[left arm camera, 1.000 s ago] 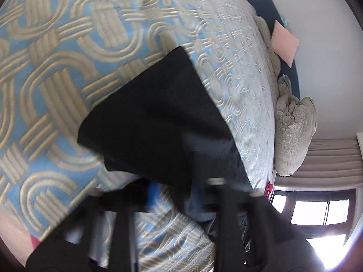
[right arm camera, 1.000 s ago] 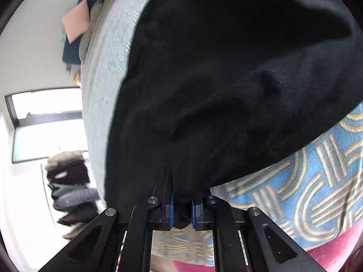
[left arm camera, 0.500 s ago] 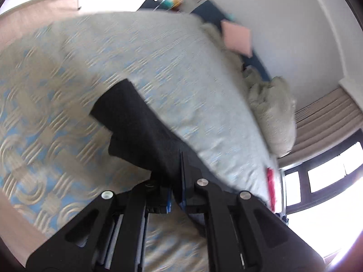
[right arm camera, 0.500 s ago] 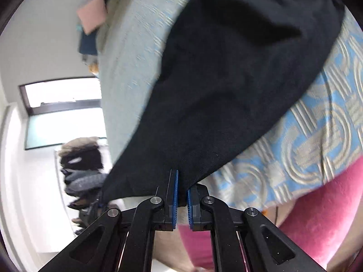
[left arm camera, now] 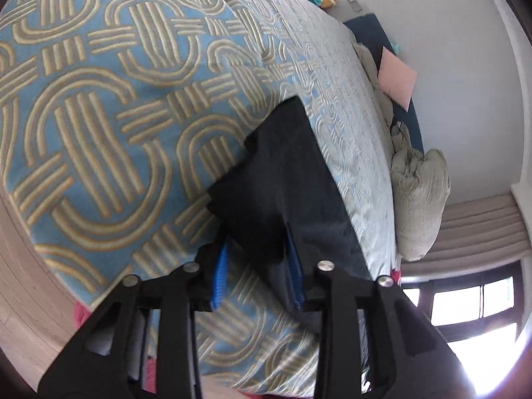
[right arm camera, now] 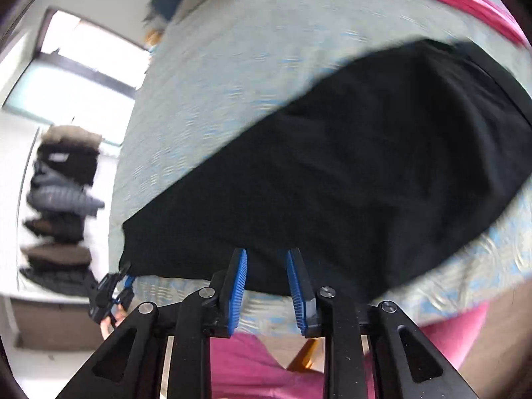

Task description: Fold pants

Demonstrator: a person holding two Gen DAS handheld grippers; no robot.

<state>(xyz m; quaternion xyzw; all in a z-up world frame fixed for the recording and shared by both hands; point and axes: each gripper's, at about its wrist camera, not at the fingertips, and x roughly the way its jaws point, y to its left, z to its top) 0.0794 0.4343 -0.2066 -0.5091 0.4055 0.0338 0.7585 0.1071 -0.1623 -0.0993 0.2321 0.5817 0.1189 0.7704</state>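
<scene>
On bedspread (left arm camera: 99, 106): black pants (left arm camera: 286, 179) | both jaws just opened, holding nothing | no writing

Open bedspread (left arm camera: 99, 106) left of pants (left arm camera: 292, 179) (pillows (left arm camera: 419, 199) far right).

The left hand-held gripper (left arm camera: 257, 267), its jaws just opening, straddles black pants (left arm camera: 282, 179) on a patterned bedspread (left arm camera: 99, 116).

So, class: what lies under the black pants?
The black pants lie on the blue and gold patterned bedspread, which shows all around them. Whatever is directly beneath the fabric is covered.
</scene>
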